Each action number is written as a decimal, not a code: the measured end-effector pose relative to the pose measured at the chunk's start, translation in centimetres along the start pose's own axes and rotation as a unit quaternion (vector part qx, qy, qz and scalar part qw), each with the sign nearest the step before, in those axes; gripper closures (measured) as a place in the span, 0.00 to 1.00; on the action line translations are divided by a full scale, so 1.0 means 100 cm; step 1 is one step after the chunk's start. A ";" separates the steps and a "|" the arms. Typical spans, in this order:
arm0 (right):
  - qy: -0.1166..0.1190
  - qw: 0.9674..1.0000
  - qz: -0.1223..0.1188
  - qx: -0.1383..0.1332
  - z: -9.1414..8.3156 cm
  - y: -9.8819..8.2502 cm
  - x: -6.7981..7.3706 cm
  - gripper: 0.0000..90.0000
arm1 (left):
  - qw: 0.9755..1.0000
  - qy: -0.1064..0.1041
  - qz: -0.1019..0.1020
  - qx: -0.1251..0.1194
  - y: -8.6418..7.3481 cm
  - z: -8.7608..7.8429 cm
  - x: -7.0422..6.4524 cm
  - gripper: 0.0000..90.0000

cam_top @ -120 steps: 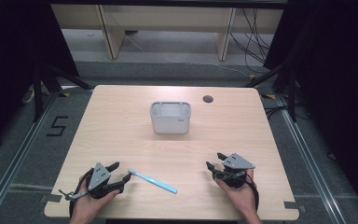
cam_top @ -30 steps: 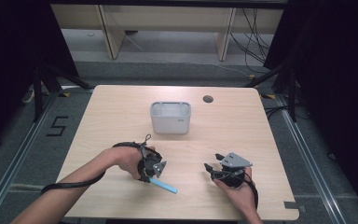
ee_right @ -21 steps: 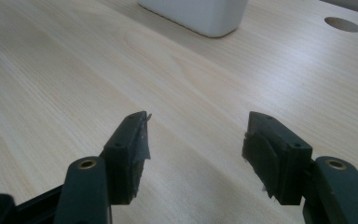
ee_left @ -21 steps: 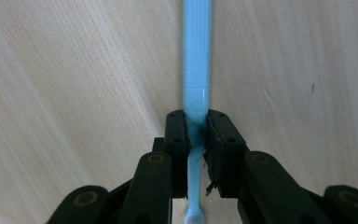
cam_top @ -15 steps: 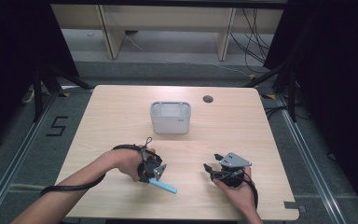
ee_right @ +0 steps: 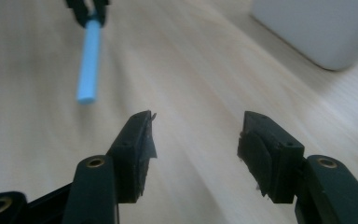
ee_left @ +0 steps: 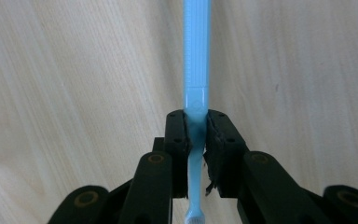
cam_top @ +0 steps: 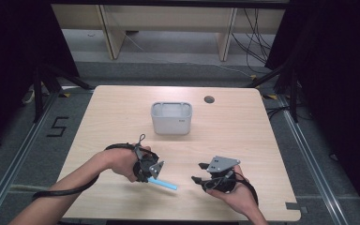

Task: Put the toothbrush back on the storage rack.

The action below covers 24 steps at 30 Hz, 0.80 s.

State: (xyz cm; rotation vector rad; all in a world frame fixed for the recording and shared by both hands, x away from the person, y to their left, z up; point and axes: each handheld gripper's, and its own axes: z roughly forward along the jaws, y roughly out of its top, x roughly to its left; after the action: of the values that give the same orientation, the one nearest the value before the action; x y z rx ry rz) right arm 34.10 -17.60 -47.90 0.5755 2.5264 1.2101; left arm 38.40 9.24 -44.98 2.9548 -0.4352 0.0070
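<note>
A light blue toothbrush [cam_top: 167, 184] is clamped near its head end in my left gripper [cam_top: 151, 176], which is shut on it at the front middle of the table. In the left gripper view the handle [ee_left: 196, 56] runs straight out from between the pads of that gripper [ee_left: 196, 122], over the wood. My right gripper [cam_top: 198, 173] is a short way to the right, its jaws pointing left toward the brush. Its jaws [ee_right: 196, 127] stand open and have just been closing a little, with nothing between them. The brush's free end [ee_right: 87, 65] is ahead of them.
A grey open-topped container [cam_top: 171, 119] stands at the table's middle, seen at the upper right in the right gripper view [ee_right: 317, 28]. A small round hole [cam_top: 209, 99] is in the tabletop [cam_top: 243, 136] near the far edge. Black cables trail from both grippers.
The left hand came from the front left corner to the toothbrush and closed on it, then rose slightly. The right gripper shifted a little and lifted.
</note>
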 end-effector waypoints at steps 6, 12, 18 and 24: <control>0.052 0.999 -0.014 -0.004 0.007 0.018 0.018 0.49 | 1.000 0.006 0.000 -0.003 0.004 -0.004 0.001 0.87; 0.078 0.997 -0.025 -0.010 0.017 0.028 0.026 0.49 | 1.000 0.012 -0.001 -0.006 0.007 -0.005 0.002 0.87; 0.086 0.996 -0.029 -0.005 0.029 0.029 0.030 0.49 | 1.000 0.020 -0.007 -0.012 0.010 -0.007 0.004 0.87; 0.092 0.995 -0.023 0.004 0.037 0.027 0.030 0.57 | 0.999 0.024 -0.014 -0.021 0.013 -0.007 0.006 0.87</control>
State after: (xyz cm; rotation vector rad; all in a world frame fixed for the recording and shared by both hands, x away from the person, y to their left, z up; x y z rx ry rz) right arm 33.57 -12.16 -48.25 0.4225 2.6802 1.2920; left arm 38.61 7.95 -44.05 2.9128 -0.3827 0.0641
